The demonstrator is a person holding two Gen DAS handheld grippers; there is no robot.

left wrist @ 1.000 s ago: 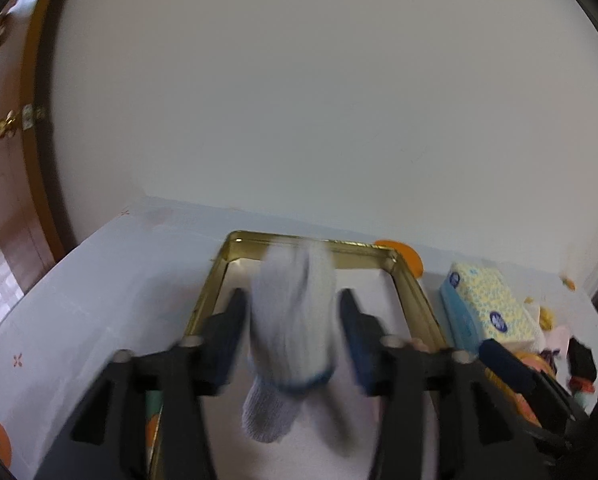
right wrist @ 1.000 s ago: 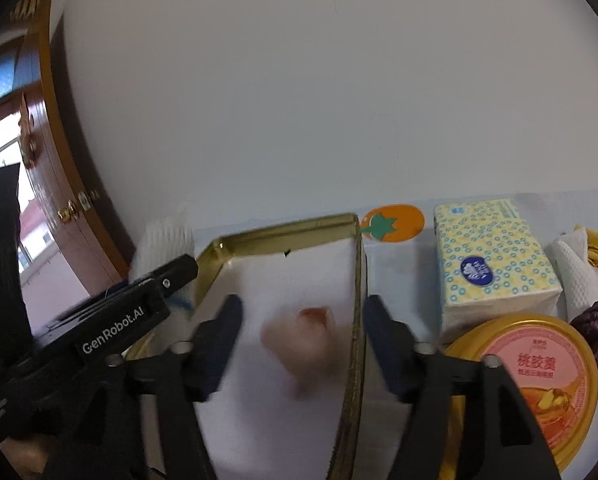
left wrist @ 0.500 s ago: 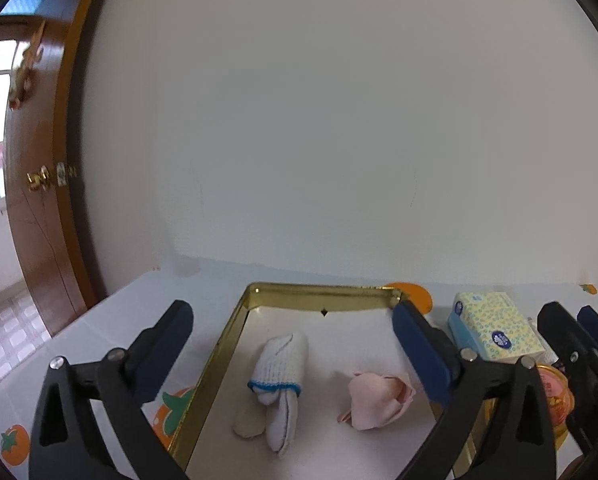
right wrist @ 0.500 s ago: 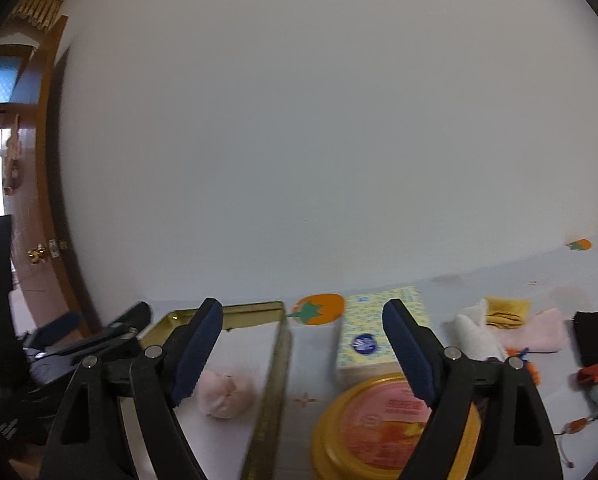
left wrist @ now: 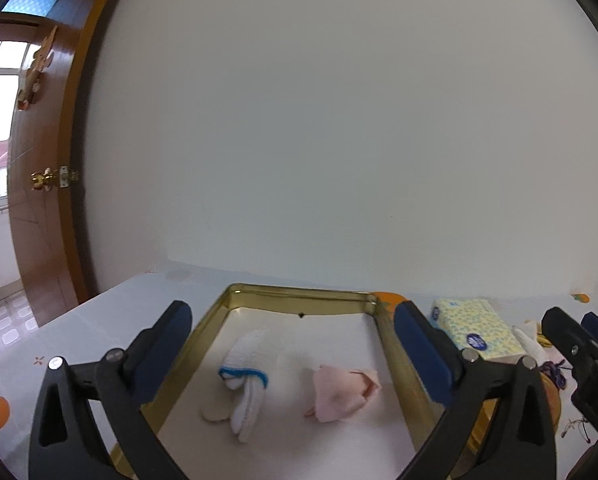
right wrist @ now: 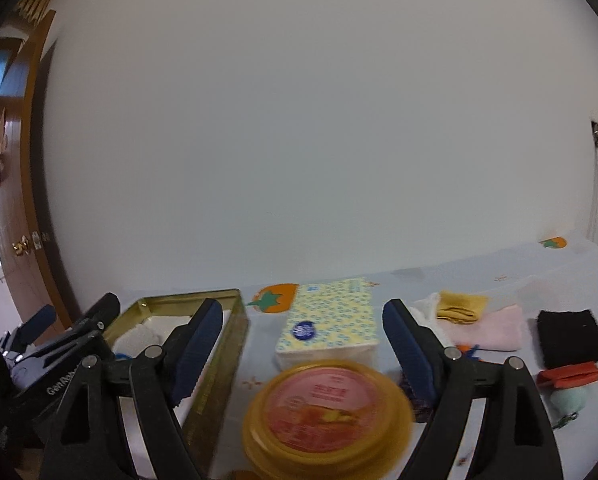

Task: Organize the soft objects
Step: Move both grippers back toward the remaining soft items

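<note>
Two soft items lie apart inside the gold tin tray [left wrist: 399,364]: a white sock with blue cuff [left wrist: 245,376] and a pink cloth bundle [left wrist: 343,392]. Left gripper [left wrist: 291,354] released, jaws wide, nothing between. Right gripper [right wrist: 303,344] likewise released above the yellow-lidded tub [right wrist: 327,408], tissue pack [right wrist: 331,320] beyond.
</note>
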